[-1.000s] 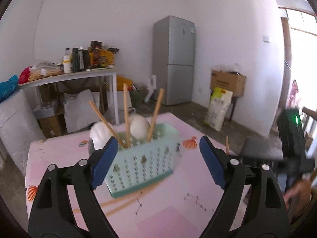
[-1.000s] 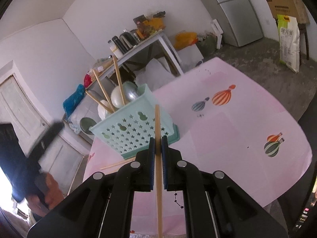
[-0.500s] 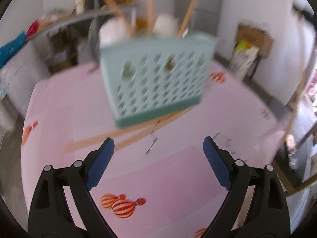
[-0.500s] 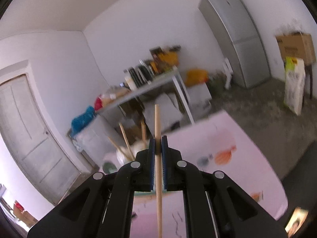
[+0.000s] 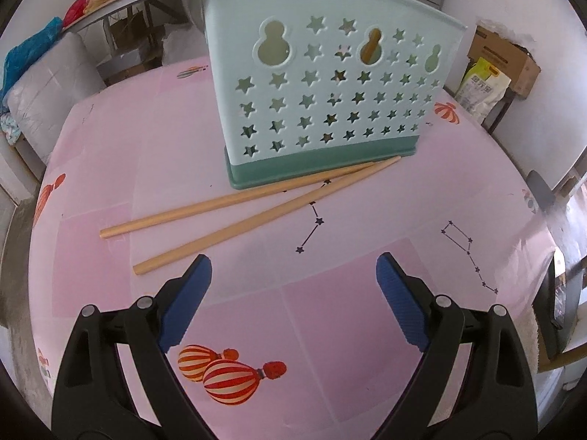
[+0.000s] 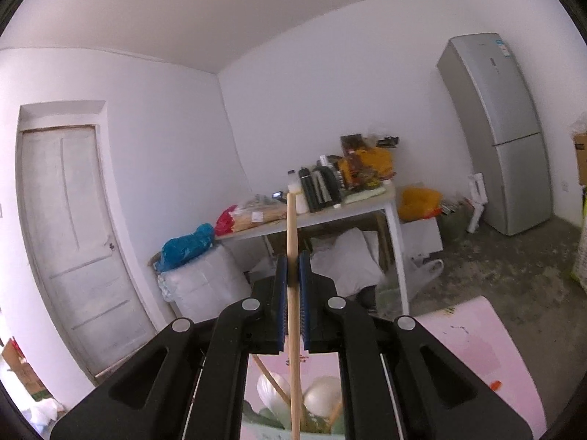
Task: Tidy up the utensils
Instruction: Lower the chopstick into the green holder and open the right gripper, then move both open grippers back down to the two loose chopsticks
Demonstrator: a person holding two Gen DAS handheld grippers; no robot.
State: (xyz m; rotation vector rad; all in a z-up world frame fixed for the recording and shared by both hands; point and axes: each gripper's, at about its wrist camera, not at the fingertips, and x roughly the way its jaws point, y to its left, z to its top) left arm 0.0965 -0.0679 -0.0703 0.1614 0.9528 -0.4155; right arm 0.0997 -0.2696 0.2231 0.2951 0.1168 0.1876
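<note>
A pale green utensil basket (image 5: 323, 95) with star cut-outs stands on the pink table (image 5: 330, 330); chopstick ends and white spoons poke out of its top. Two wooden chopsticks (image 5: 234, 216) lie flat in front of it, crossing near its base. My left gripper (image 5: 293, 293) hovers open just short of them, tilted downward, nothing between its blue pads. In the right wrist view my right gripper (image 6: 292, 267) is shut on one upright wooden chopstick (image 6: 291, 227), pointing level above the basket, whose white spoons (image 6: 323, 399) show below.
A cluttered side table (image 6: 330, 212) with bottles and bags stands by the far wall, a grey fridge (image 6: 502, 139) to its right and a white door (image 6: 73, 242) to the left. Cardboard box and sack (image 5: 488, 73) sit past the table's right edge.
My left gripper dropped and tipped down toward the two chopsticks on the table. My right gripper rose with its chopstick and levelled out, so the basket now sits beneath it.
</note>
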